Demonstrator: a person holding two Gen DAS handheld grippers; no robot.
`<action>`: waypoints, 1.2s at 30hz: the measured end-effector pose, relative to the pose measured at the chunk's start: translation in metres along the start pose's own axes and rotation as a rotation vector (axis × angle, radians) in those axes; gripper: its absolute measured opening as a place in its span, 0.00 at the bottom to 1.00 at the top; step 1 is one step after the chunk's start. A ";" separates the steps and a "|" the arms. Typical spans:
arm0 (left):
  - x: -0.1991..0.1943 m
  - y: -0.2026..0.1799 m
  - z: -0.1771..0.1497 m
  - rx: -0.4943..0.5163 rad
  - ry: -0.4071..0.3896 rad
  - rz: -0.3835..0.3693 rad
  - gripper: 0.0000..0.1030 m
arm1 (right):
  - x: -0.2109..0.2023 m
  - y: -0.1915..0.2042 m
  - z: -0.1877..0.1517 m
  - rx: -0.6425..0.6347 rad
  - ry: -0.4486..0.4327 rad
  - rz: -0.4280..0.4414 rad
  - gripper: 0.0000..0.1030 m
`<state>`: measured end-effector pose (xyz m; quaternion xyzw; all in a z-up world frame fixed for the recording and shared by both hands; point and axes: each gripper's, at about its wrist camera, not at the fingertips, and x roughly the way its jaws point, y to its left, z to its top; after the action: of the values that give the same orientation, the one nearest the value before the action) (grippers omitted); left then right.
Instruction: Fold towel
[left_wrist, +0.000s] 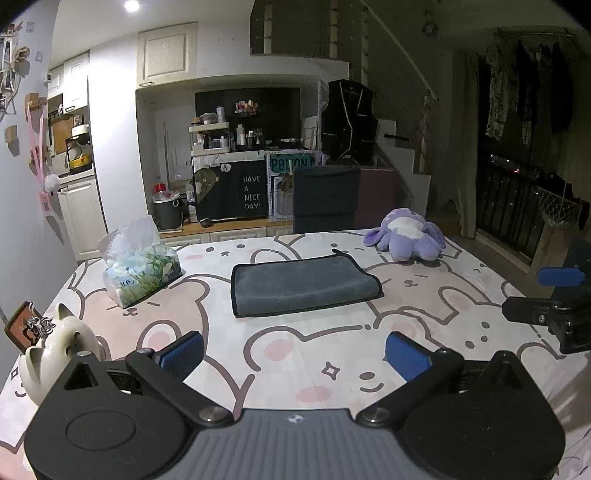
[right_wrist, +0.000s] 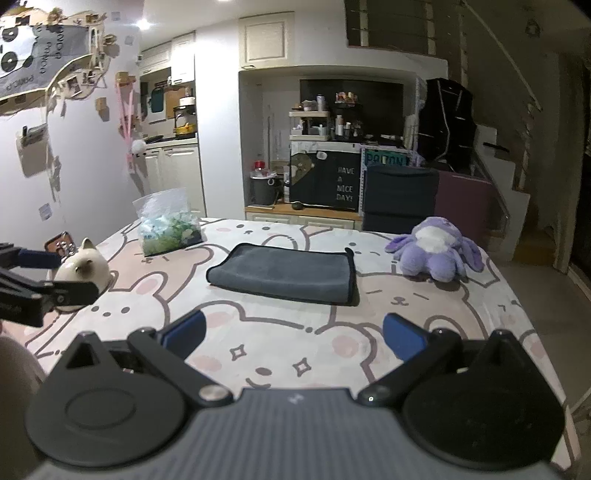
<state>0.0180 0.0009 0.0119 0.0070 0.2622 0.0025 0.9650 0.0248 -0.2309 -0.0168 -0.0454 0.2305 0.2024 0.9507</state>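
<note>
Grey towel (left_wrist: 304, 286) lies flat mid-table on the bunny-print cloth (left_wrist: 317, 369), already doubled over by the look of it, rounded fold edge to the left, bound edges stacked at the right end. Long axis runs left-right across both views, so it sits broadside to the grippers. Left gripper (left_wrist: 295, 354) is spread wide, nothing btwn its blue pads, towel straight ahead and well apart. Right gripper (right_wrist: 293, 338) likewise spread and empty; towel (right_wrist: 282, 275) is ahead and a touch left of its centre. Neither is clearly nearer. Judgement: next fold prob needs each gripper on one end, or both on one short edge to carry it across. Tissue pack (left_wrist: 142, 264) sits near left, purple plush (left_wrist: 406, 240) far right, both clear of the towel.
</note>
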 end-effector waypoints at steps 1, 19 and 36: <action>0.000 0.000 0.000 -0.001 0.000 -0.001 1.00 | -0.001 0.001 0.000 -0.003 -0.001 -0.001 1.00; -0.001 0.000 -0.003 0.001 0.009 -0.011 1.00 | -0.002 0.004 -0.002 -0.032 0.008 -0.014 1.00; -0.001 0.000 -0.003 0.002 0.007 -0.009 1.00 | -0.002 0.005 -0.004 -0.029 0.009 -0.009 1.00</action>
<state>0.0151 0.0010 0.0099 0.0065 0.2654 -0.0018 0.9641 0.0195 -0.2278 -0.0191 -0.0612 0.2315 0.2014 0.9498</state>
